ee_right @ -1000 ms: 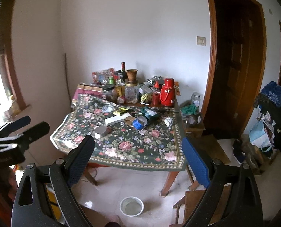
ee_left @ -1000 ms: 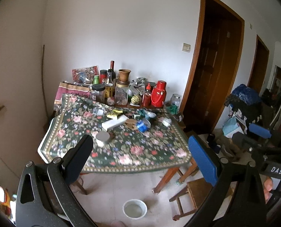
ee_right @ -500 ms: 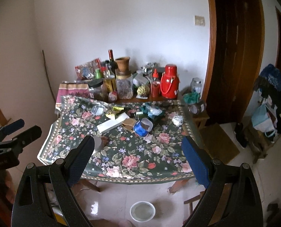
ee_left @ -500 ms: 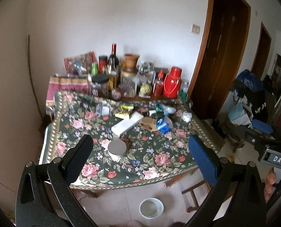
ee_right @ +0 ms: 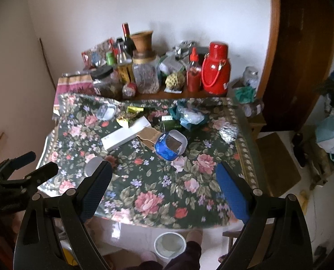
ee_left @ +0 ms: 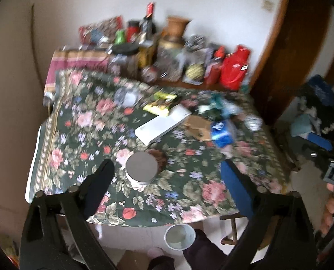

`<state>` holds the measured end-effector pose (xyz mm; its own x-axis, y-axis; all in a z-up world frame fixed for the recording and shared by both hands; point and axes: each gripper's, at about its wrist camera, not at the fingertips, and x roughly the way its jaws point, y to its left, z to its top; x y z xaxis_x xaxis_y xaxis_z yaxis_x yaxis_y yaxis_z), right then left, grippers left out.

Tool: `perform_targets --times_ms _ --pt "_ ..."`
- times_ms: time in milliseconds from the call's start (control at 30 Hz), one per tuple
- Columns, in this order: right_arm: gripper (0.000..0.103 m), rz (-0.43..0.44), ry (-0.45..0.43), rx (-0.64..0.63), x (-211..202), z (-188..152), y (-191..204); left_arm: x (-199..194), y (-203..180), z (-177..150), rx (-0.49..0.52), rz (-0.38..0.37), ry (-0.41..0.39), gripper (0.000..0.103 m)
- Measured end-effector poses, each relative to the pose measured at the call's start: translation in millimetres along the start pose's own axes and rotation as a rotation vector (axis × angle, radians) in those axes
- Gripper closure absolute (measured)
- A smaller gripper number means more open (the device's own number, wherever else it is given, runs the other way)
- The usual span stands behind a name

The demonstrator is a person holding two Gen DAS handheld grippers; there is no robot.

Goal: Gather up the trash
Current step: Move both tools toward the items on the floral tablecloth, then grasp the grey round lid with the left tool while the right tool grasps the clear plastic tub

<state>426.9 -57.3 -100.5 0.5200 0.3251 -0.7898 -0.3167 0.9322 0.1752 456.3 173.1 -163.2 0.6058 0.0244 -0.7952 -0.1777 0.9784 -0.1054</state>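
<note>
No legible text (blue cup [ee_right: 170,145] label blurred).

Matt floral cloth [ee_right: 158,189] over table, glossy red plastic flask [ee_right: 215,72], seemingly cardboard box [ee_right: 126,132].

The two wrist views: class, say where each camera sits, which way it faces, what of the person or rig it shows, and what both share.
Left wrist view: on the left gripper, tilted down at the floral table; its fingers are closing with nothing between them, a round tin just beyond; a hand shows at right.
Right wrist view: on the right gripper, fingers open, same downward tilt; the left gripper shows at left.
Shared: white box, blue tub, red flask, floor bowl.
</note>
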Motion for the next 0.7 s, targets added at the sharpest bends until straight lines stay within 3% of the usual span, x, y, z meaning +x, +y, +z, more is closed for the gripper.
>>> perform_targets --times_ms 300,700 --pt "0.011 0.104 0.208 0.011 101 33 -38 104 21 -5 -0.147 0.121 0.197 0.011" --pt "0.011 0.252 0.404 0.133 200 42 -53 168 32 -15 -0.229 0.211 0.306 0.011"
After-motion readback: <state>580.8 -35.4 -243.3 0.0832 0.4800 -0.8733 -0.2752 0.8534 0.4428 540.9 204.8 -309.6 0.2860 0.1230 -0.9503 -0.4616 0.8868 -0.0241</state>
